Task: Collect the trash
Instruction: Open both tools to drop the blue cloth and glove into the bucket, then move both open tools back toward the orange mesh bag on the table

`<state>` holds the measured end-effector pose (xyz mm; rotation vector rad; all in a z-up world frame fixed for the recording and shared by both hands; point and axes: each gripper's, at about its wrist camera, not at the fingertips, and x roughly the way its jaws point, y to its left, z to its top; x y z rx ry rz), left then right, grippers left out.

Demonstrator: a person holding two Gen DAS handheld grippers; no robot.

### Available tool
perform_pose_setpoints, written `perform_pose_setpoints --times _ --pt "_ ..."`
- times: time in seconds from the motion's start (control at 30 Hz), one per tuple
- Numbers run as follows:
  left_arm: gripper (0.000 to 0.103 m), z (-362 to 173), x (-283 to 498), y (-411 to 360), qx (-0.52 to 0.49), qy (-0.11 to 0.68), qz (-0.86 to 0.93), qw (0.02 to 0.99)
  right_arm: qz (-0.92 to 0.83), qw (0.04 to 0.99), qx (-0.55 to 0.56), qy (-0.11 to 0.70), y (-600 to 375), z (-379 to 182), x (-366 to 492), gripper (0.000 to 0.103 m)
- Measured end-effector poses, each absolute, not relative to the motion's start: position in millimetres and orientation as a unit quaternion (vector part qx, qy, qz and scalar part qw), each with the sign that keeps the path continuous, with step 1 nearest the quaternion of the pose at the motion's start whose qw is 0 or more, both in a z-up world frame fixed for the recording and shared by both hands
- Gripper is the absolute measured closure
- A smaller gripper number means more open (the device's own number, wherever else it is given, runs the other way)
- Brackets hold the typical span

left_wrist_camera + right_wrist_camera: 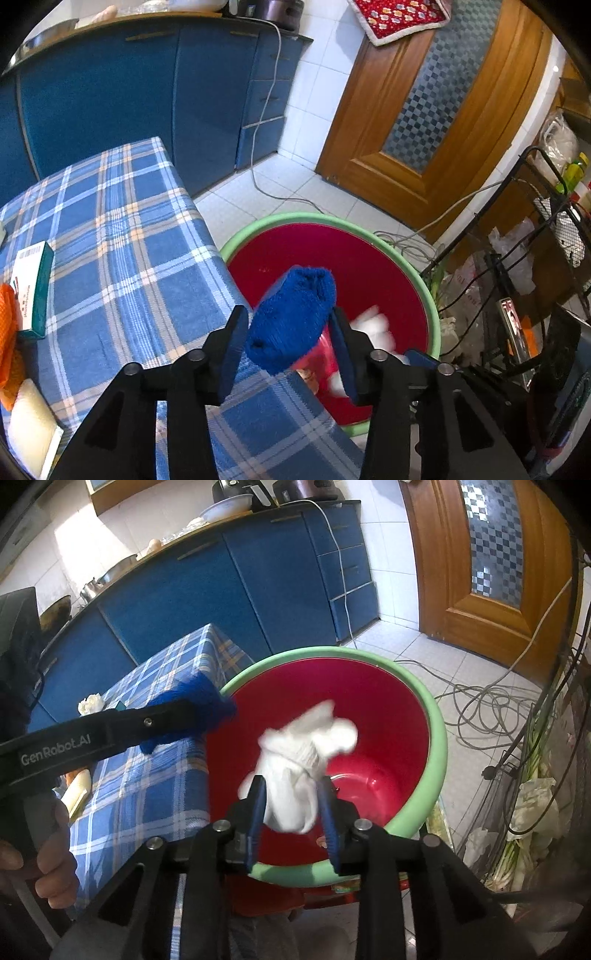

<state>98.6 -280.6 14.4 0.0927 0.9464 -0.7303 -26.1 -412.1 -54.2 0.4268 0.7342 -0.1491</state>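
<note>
A red bin with a green rim (430,295) (437,720) stands on the floor against the table's edge. My left gripper (288,312) hovers over its near side with a bundle of blue fabric (291,317) between the parted jaws; the pads do not visibly squeeze it. In the right wrist view that gripper (199,712) reaches in from the left with the blue fabric (199,696) at its tip. My right gripper (291,779) is above the bin's mouth. A blurred white wad (303,753) sits loosely between its jaws, which stand apart.
The table with a blue plaid cloth (122,258) carries a green box (35,288), an orange item (7,332) and a white crumpled piece (90,703). Cables (480,709) lie on the tiled floor. A wire rack (546,236) stands at the right, with blue cabinets (110,92) behind.
</note>
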Motion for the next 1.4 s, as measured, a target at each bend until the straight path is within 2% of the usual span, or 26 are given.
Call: perform_pose_setpoints --times 0.1,0.77,1.4 --pt "0.055 16 99 -280 0.044 0.444 -0.342 0.827 -0.073 0.909 0.209 0.353 -412 -53 -27 0.067" --pt "0.054 43 90 -255 0.033 0.417 -0.329 0.846 -0.072 0.918 0.205 0.333 -407 -35 -35 0.065" --pt "0.054 67 103 -146 0.014 0.397 -0.234 0.888 -0.024 0.927 0.175 0.331 -364 -8 -16 0.056"
